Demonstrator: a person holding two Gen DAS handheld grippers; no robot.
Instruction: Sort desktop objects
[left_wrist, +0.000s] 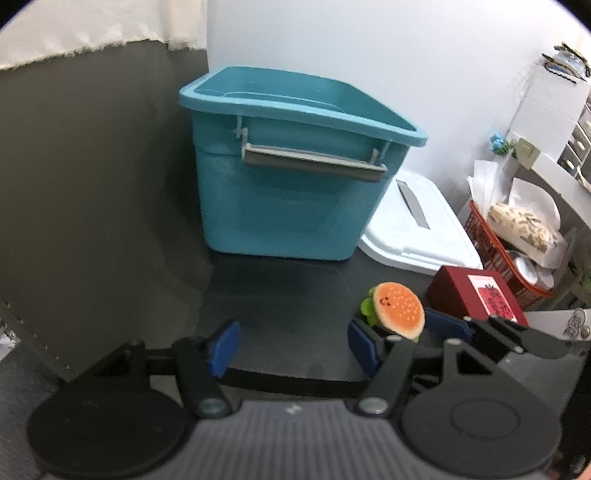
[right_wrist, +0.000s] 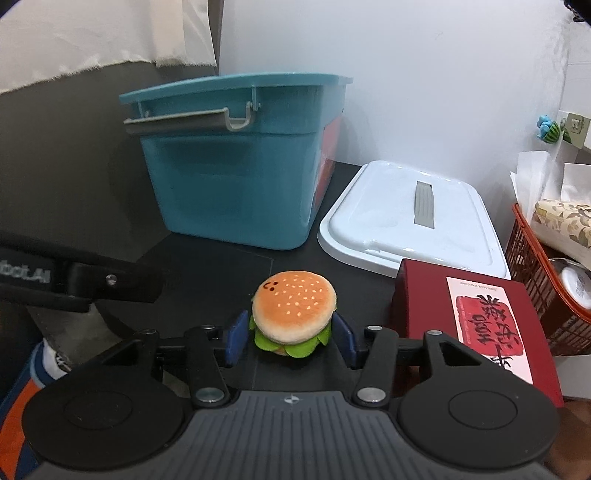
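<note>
- Left hand-held gripper (left_wrist: 293, 349): jaws spread wide, nothing between the blue pads; it hovers over the dark bench (left_wrist: 266, 288) in front of the bin.
- Teal storage bin (right_wrist: 236, 162): open-topped, grey handle hanging on its near side; stands at the back left of the bench, against the wall.
- Plush burger (right_wrist: 293, 310): orange bun with a small face and pale dots, green felt lettuce below; sits on the bench between the fingers of the right hand-held gripper.
- Right hand-held gripper (right_wrist: 291, 341): jaws part-open around the plush burger; the blue pads (right_wrist: 236, 341) lie close on either side, and whether they touch it cannot be told.
- White lid (right_wrist: 410, 221): flat on the bench just right of the teal storage bin, grey handle strip on top.
- Dark red box (right_wrist: 476, 317): pale label with red print; lies right of the plush burger, in front of the white lid.
- Orange mesh basket (right_wrist: 532, 266): far right, holding wrapped items.
</note>
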